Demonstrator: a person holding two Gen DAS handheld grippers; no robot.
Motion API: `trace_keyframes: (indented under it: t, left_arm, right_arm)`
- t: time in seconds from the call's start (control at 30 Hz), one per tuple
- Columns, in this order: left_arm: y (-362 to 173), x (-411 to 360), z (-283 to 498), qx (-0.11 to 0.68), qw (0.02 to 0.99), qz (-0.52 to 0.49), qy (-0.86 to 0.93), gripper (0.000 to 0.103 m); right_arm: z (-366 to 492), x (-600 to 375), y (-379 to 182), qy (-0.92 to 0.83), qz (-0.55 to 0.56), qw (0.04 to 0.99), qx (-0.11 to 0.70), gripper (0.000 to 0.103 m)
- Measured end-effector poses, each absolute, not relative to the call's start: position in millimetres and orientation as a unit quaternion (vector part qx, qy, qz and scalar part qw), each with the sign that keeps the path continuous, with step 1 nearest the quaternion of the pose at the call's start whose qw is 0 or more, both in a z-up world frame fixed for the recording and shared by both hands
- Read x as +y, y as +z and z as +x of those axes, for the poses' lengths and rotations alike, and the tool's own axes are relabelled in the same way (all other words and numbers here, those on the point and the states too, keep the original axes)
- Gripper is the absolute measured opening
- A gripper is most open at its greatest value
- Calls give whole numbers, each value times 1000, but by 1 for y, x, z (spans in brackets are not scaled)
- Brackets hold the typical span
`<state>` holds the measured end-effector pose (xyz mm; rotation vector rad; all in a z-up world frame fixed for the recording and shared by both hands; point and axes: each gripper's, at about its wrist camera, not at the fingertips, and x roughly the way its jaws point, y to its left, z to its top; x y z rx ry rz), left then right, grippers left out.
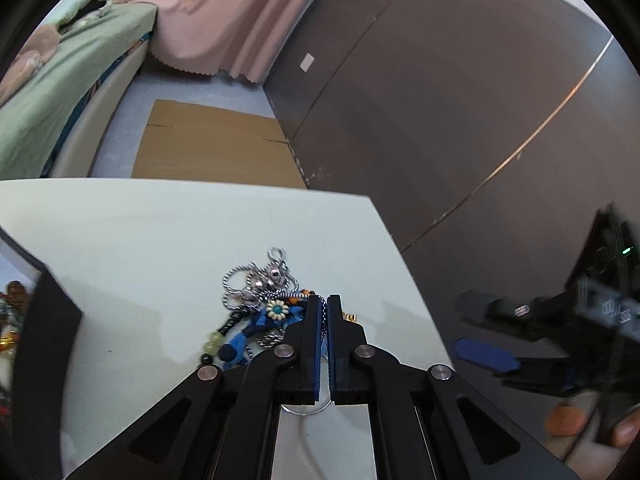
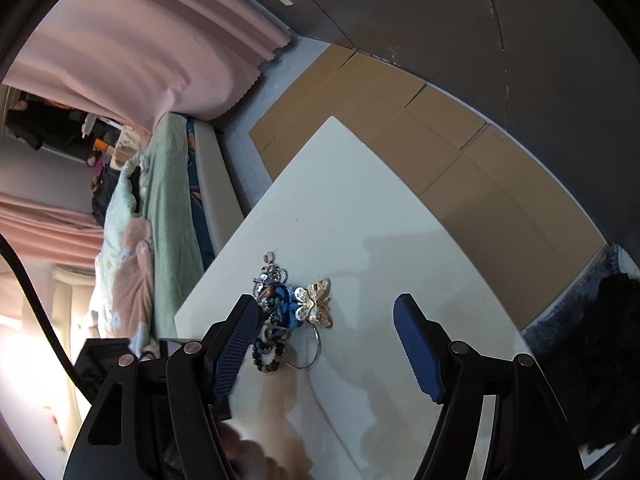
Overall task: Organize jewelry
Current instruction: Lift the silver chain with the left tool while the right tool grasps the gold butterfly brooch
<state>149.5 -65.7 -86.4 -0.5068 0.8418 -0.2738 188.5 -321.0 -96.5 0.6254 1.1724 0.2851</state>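
A tangled jewelry pile (image 1: 260, 300) lies on the white table (image 1: 140, 232): silver chains, blue cord pieces, a flower bead, green and black beads. My left gripper (image 1: 325, 304) is shut at the pile's right edge, with a thin chain strand caught between its pads. In the right wrist view the pile (image 2: 276, 308) shows a gold butterfly brooch (image 2: 316, 304) and a thin wire hoop (image 2: 312, 348). My right gripper (image 2: 324, 344) is open wide and empty, a little above the table, with the pile by its left finger (image 2: 234, 348). It also shows in the left wrist view (image 1: 492, 336), off the table's right edge.
A dark box edge (image 1: 44, 352) stands at the table's left with colourful items behind it. Flattened cardboard (image 1: 212, 144) lies on the floor beyond the table. A bed with green bedding (image 1: 60, 92), pink curtains (image 1: 224, 12) and a dark wardrobe wall (image 1: 460, 100) surround it.
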Motion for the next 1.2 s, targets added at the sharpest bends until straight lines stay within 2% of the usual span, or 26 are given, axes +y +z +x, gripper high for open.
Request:
trace_keyframes:
  t: [0.2, 0.27, 0.43, 0.6, 0.67, 0.8, 1.2]
  left_arm:
    - [-65, -38, 136, 375, 874, -281, -132, 2]
    - [-58, -32, 132, 366, 874, -289, -134, 2]
    - [-46, -18, 122, 351, 877, -298, -136, 2]
    - [-38, -7, 113, 344, 879, -301, -135, 2]
    - [-34, 0, 109, 338, 880, -307, -135, 2]
    - [-22, 12, 99, 322, 881, -318, -136, 2]
    - [21, 29, 57, 264, 894, -330, -150, 2]
  right_arm:
    - [193, -298, -104, 135, 251, 781, 556, 71]
    - [194, -289, -104, 135, 233, 788, 554, 67]
    - [198, -270, -108, 137, 194, 797, 555, 44]
    - [204, -250, -120, 123, 150, 802, 565, 28]
    - [205, -245, -122, 113, 129, 807, 565, 24]
    - [205, -242, -125, 92, 107, 818, 558, 4]
    - [182, -264, -109, 117, 172, 813, 543, 3]
